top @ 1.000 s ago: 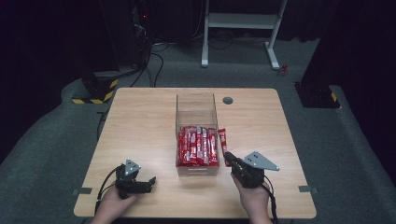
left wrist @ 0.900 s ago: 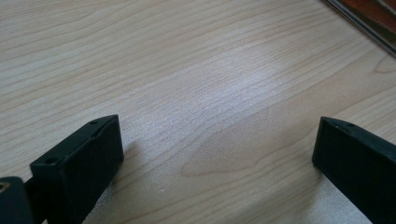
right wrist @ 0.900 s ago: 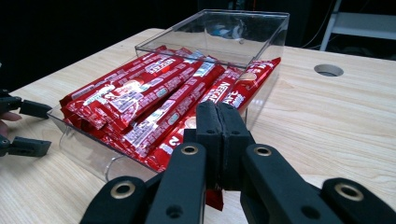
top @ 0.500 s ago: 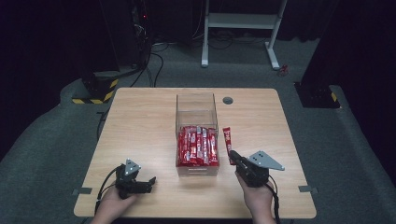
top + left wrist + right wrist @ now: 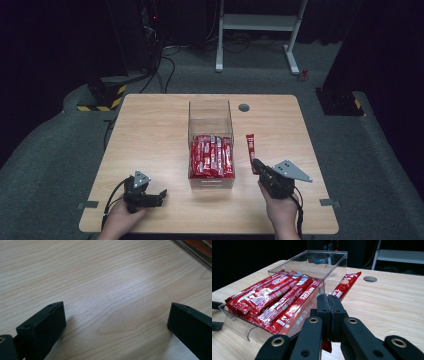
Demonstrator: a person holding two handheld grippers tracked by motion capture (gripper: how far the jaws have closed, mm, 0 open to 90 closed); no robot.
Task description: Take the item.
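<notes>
A clear plastic box (image 5: 210, 102) stands mid-table, its near half filled with several red coffee stick sachets (image 5: 212, 156). Just right of the box, one more red stick sachet (image 5: 250, 145) points toward the far edge. My right gripper (image 5: 256, 164) is shut on its near end. In the right gripper view the jaws meet at the gripper (image 5: 329, 298), and the sachet (image 5: 345, 283) reaches out past them beside the box (image 5: 332, 262). My left gripper (image 5: 161, 196) rests low at the front left. It is open over bare wood (image 5: 116, 315).
The wooden table (image 5: 150, 130) has a round cable hole (image 5: 244, 107) behind the box. A corner of the box (image 5: 197, 250) shows at the top right of the left gripper view. Dark floor, cables and a white frame lie beyond the far edge.
My right gripper has shifted to the right with the red sachet, away from the box wall. The left gripper has stayed put.
</notes>
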